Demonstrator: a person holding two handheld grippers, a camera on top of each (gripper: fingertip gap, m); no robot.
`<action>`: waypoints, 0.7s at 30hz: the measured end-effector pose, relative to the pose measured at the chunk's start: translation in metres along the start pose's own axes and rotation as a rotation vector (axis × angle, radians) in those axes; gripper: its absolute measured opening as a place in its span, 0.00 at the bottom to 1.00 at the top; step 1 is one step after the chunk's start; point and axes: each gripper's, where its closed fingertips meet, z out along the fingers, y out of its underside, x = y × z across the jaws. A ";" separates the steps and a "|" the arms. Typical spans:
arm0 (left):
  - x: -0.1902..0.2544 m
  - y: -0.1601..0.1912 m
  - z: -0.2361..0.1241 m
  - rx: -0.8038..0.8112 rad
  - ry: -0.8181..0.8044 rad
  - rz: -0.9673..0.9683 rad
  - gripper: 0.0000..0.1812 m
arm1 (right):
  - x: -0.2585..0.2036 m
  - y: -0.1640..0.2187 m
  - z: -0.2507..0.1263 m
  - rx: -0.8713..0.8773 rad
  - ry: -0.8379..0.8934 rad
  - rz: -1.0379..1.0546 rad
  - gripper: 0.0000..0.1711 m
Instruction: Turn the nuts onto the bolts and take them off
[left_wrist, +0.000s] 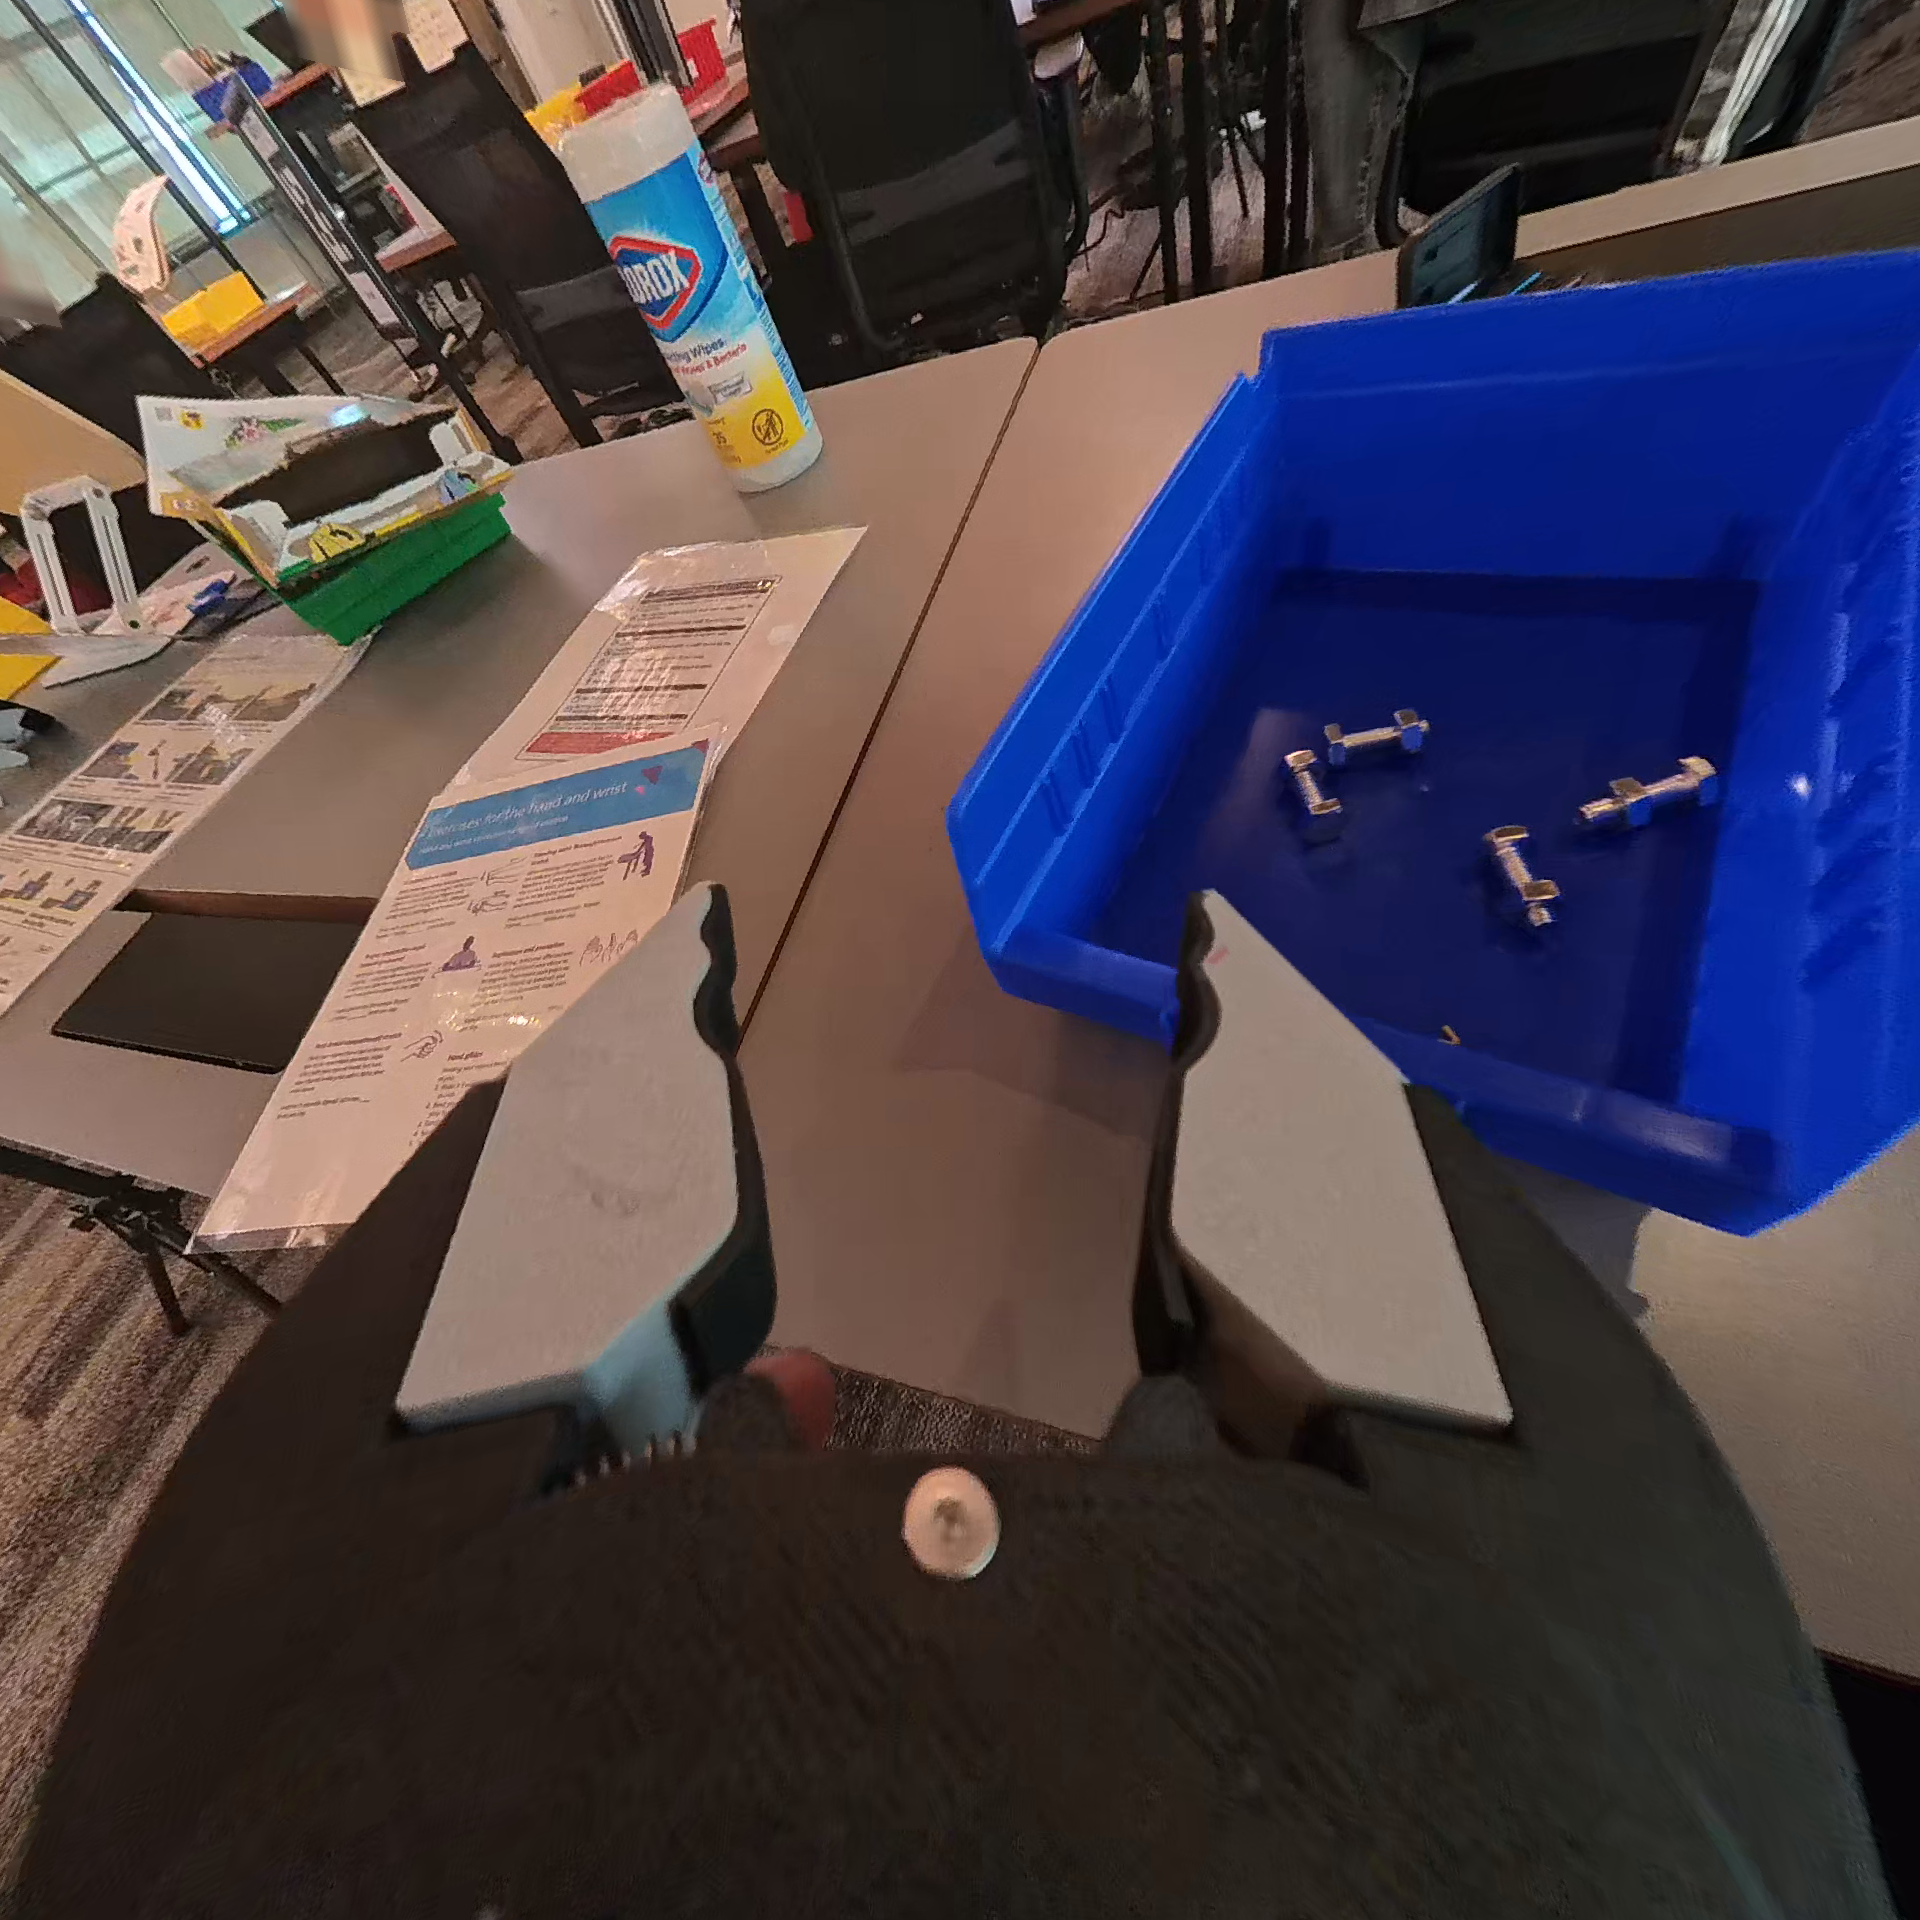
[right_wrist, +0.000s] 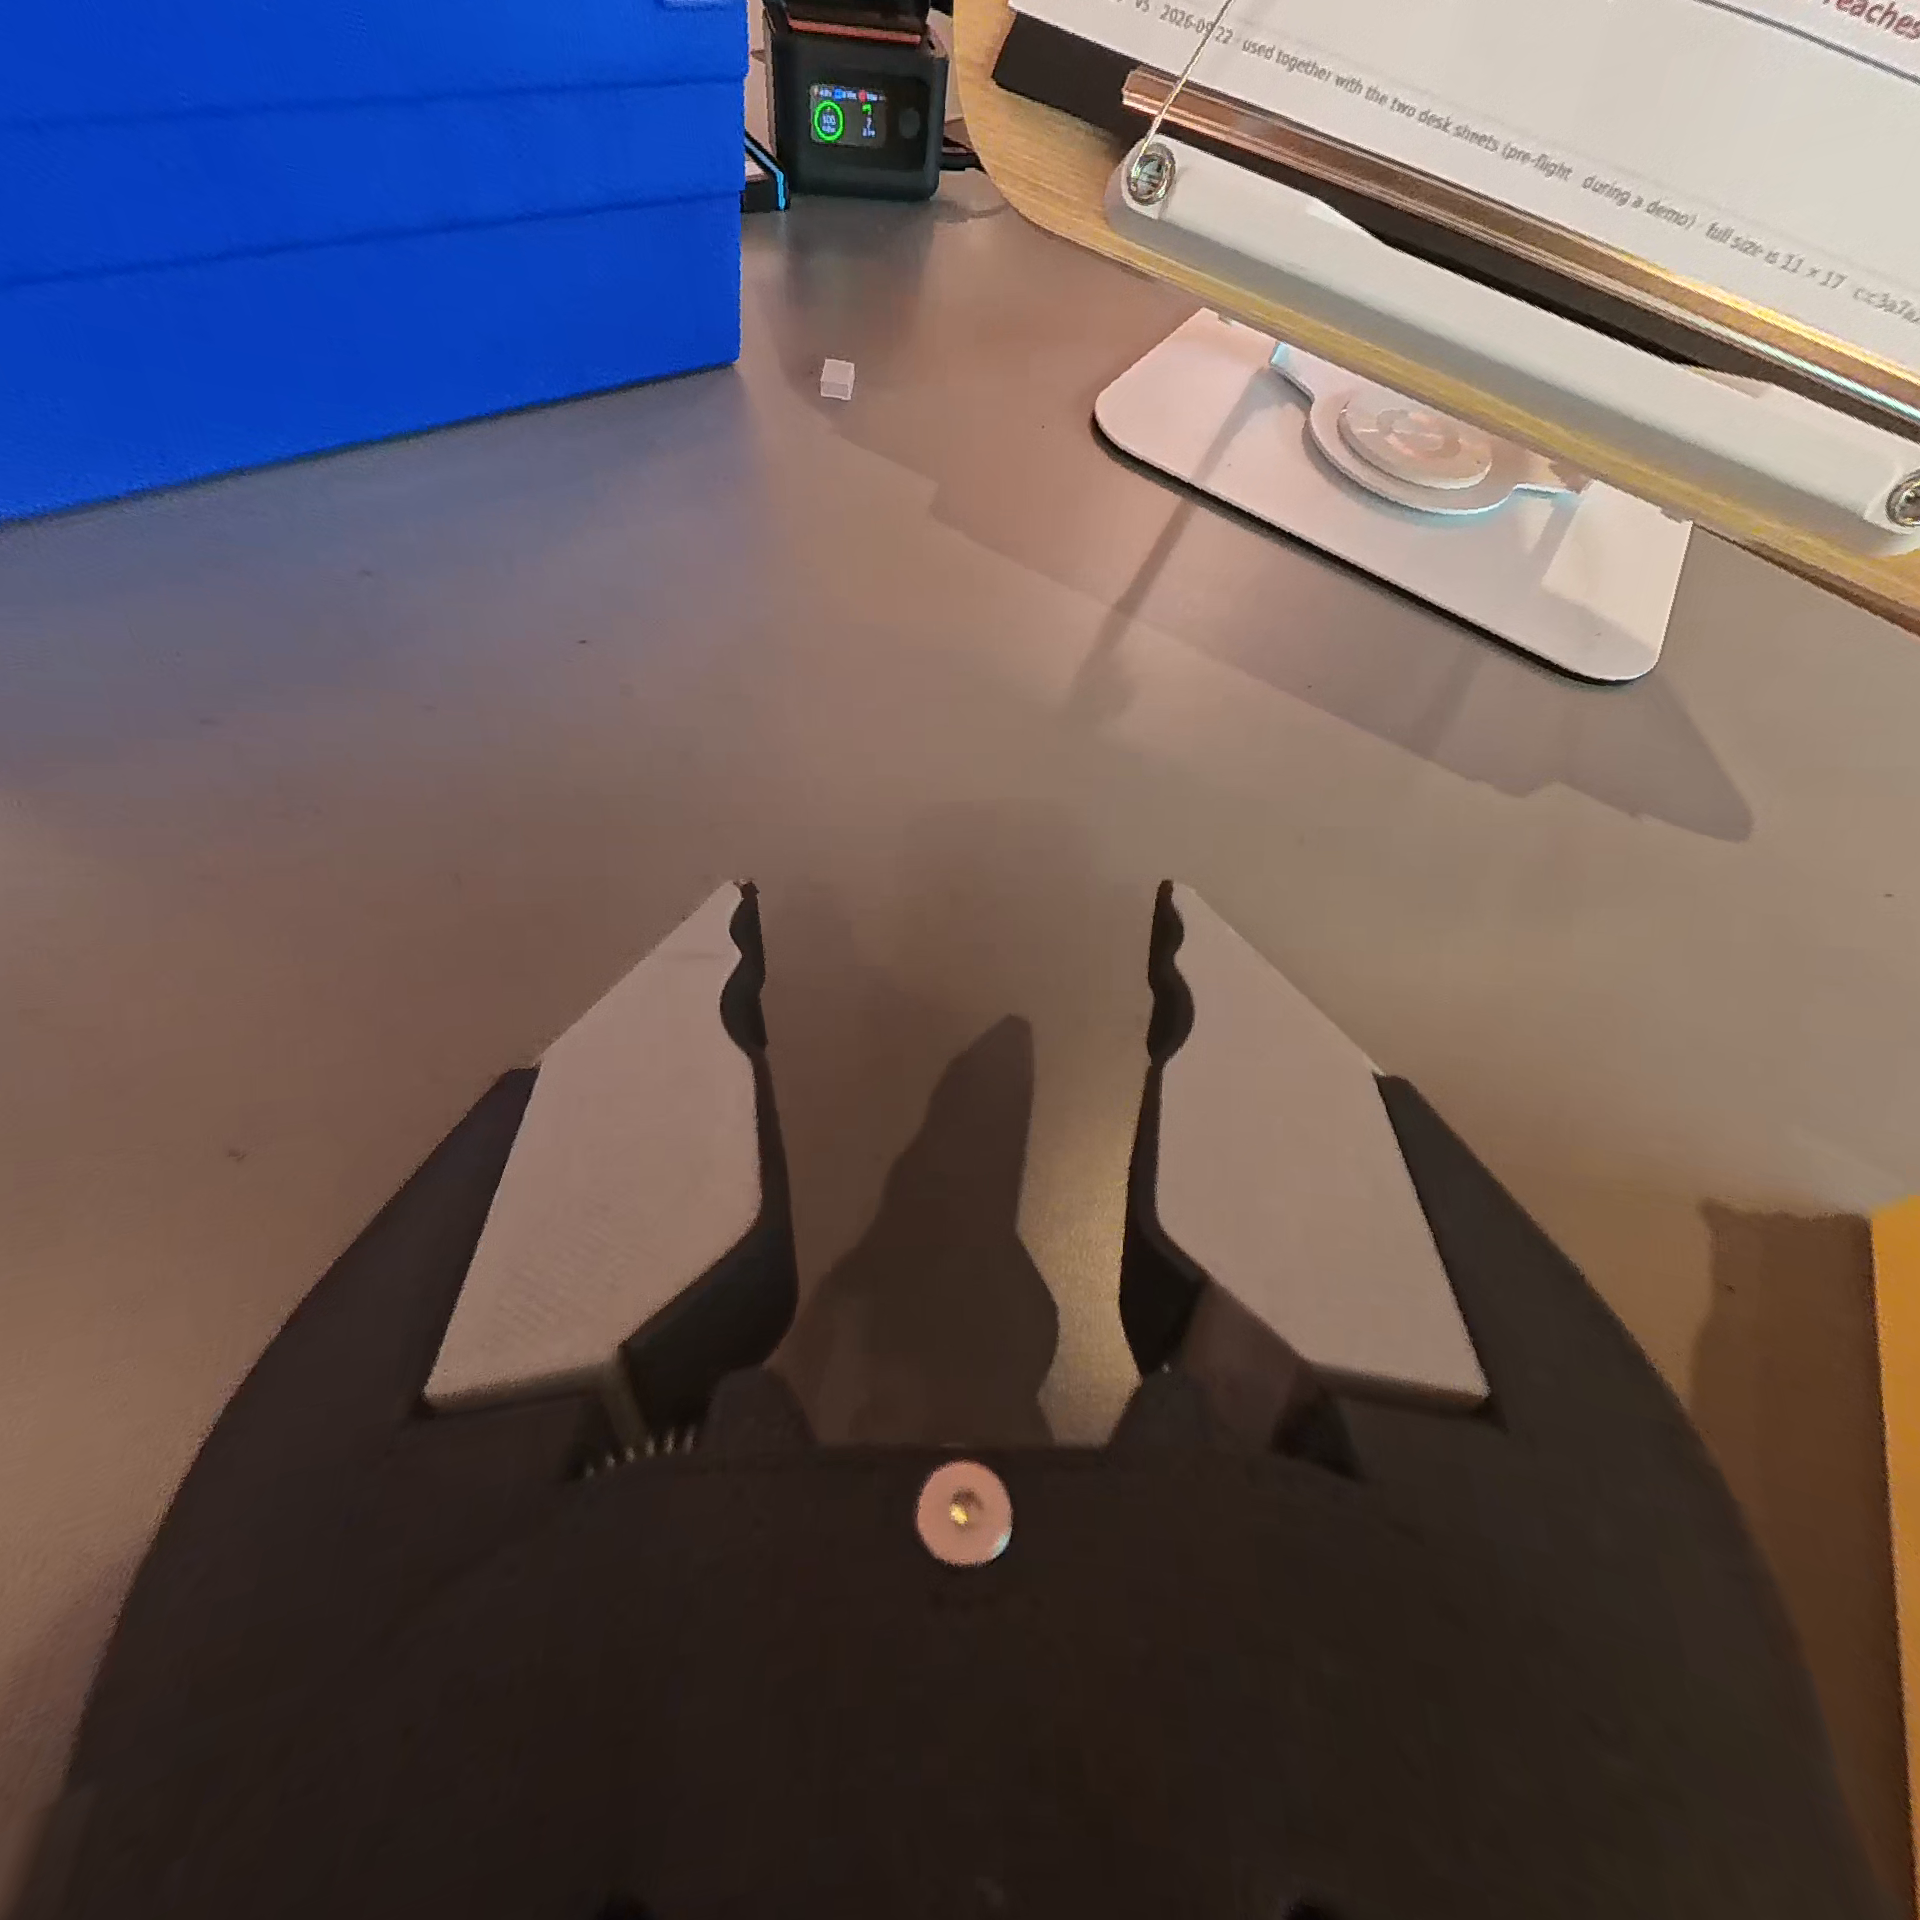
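- While the bolts (left_wrist: 1374, 744), nuts on, lie loose in the blue bin (left_wrist: 1122, 727), the left gripper (left_wrist: 956, 971) hangs spread and empty at its rim, likely lining up a pick.
- The right gripper (right_wrist: 954, 940), spread too, hovers over bare table (right_wrist: 520, 727), ready to assist.

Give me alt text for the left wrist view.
The open left gripper hovers over a grey table, empty, just short of a blue plastic bin holding four silver metal bolts with nuts. Laminated printed sheets and a white wipes canister sit left.
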 end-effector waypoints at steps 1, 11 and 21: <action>0.001 -0.002 -0.001 0.006 0.004 0.002 0.46 | 0.000 0.000 0.000 -0.001 -0.001 -0.001 0.42; 0.023 -0.012 -0.016 0.033 0.059 0.032 0.49 | -0.003 0.002 -0.001 -0.008 -0.010 -0.010 0.41; 0.038 -0.018 -0.037 0.060 0.093 0.055 0.50 | -0.007 0.006 0.003 -0.043 -0.005 -0.053 0.41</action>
